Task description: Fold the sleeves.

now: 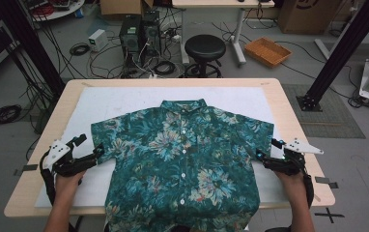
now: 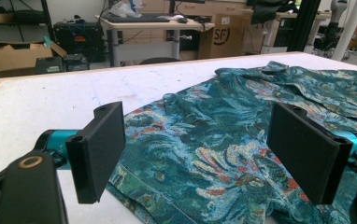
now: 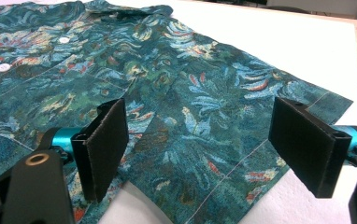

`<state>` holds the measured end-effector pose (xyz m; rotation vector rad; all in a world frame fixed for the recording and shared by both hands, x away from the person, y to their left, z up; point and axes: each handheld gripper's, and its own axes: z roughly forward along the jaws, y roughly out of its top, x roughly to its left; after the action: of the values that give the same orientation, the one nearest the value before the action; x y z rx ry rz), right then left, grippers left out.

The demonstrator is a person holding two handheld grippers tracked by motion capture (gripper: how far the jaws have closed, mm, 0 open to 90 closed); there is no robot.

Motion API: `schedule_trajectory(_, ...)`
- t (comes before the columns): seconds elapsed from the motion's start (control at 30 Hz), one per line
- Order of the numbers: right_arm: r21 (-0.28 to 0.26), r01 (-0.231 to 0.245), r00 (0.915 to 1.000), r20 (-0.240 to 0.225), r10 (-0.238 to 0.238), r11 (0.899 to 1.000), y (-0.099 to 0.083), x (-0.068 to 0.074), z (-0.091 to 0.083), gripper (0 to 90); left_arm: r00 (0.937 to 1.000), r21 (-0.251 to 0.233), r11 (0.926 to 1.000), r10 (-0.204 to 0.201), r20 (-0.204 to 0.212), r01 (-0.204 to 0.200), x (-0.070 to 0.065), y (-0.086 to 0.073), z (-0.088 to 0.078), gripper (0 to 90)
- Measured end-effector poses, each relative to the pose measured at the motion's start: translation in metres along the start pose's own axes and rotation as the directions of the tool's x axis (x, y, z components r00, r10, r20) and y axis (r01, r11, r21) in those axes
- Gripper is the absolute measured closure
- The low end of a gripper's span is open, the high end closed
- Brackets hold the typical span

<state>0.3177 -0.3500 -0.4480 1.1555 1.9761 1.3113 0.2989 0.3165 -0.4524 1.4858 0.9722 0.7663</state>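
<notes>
Item, nearest you: the hem of the floral short-sleeved shirt (image 1: 182,159), hanging over the near edge of the table (image 1: 289,111); the rest lies flat and face up on the white mat (image 1: 120,101), buttoned, collar toward the far side, sleeves spread to either side. Item, left: your left gripper (image 1: 88,149), jaws standing wide apart with nothing pressed between them, poised at the outer edge of the left sleeve (image 1: 106,140); in the left gripper view the sleeve hem (image 2: 176,182) lies between and below the pads, untouched as far as can be seen. Item, centre: the button placket (image 1: 183,145), running straight from collar to hem. Item, right: your right gripper (image 1: 268,151), jaws likewise wide apart and empty, at the edge of the right sleeve (image 1: 260,133); the right gripper view shows that sleeve's corner (image 3: 242,172) lying between the pads. Hazards, as a judgement: if you close too shallow, the thin cloth may slip out on the lift; too deep, and you may pinch the mat along with the sleeve. Uneven pulls from the two sides could skew the placket, and the overhanging hem could drag the shirt off toward you.
</notes>
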Motion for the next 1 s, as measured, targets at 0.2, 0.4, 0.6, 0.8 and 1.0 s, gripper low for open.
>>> schedule_trajectory(0.2, -0.001, 0.005, 1.0000, 0.001, -0.005, 1.000, -0.0001, 0.0004, -0.0001, 19.9, 1.0000, 0.007, 0.9999, 0.009, -0.004, -0.009, -0.0006, 0.0003, 0.0004, 19.6)
schedule_trajectory(0.4, 0.008, -0.003, 1.0000, -0.002, 0.003, 1.000, 0.0003, -0.0006, 0.0010, 19.9, 1.0000, 0.010, 0.9999, 0.006, -0.004, -0.006, -0.0010, 0.0004, 0.0012, 19.6)
schedule_trajectory(0.6, -0.008, 0.007, 1.0000, 0.005, -0.007, 1.000, -0.0004, 0.0008, -0.0007, 19.9, 0.9999, 0.025, 0.9996, 0.012, -0.009, -0.012, -0.0011, 0.0009, 0.0023, 19.6)
schedule_trajectory(0.8, 0.006, -0.002, 0.9997, 0.025, 0.002, 1.000, 0.0003, 0.0007, 0.0008, 19.9, 0.9998, 0.019, 0.9996, 0.020, -0.010, -0.020, -0.0025, 0.0007, 0.0017, 19.6)
schedule_trajectory(1.0, 0.031, -0.051, 0.9976, 0.049, 0.049, 0.998, 0.0026, -0.0006, 0.0020, 20.0, 0.9999, 0.029, 0.9995, 0.010, -0.010, -0.010, -0.0015, 0.0012, 0.0030, 19.7)
